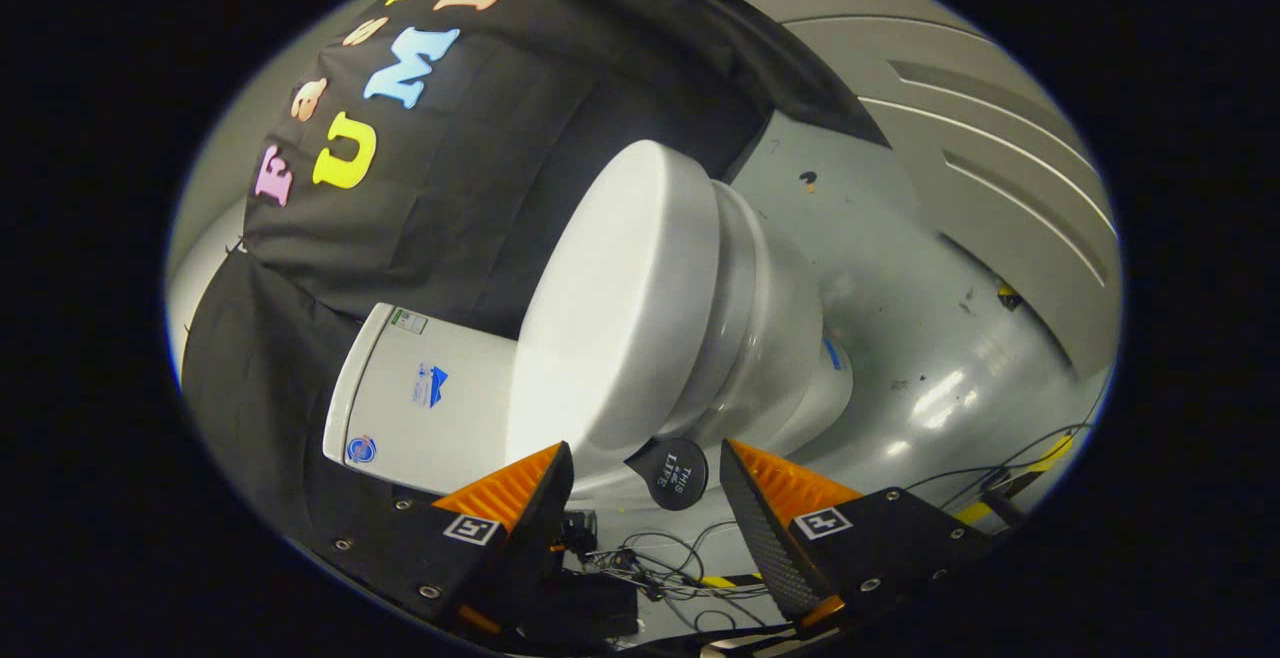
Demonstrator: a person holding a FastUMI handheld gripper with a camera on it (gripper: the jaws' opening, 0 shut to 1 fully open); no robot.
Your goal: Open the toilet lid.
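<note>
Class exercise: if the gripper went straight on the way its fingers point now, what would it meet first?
Most likely the closed toilet lid, near its rim. The gripper is open with nothing between its fingers, and the lid's edge lies just ahead of them. A small dark round tab at that edge might touch first; depth is unclear.

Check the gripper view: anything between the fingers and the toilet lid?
Gripper view: the open gripper sits just short of the closed toilet lid. A small dark round tab at the lid's edge lies between the fingertips; otherwise the gap is bare.

toilet lid (620, 298) seemingly beyond hand-held gripper (648, 463)
</note>
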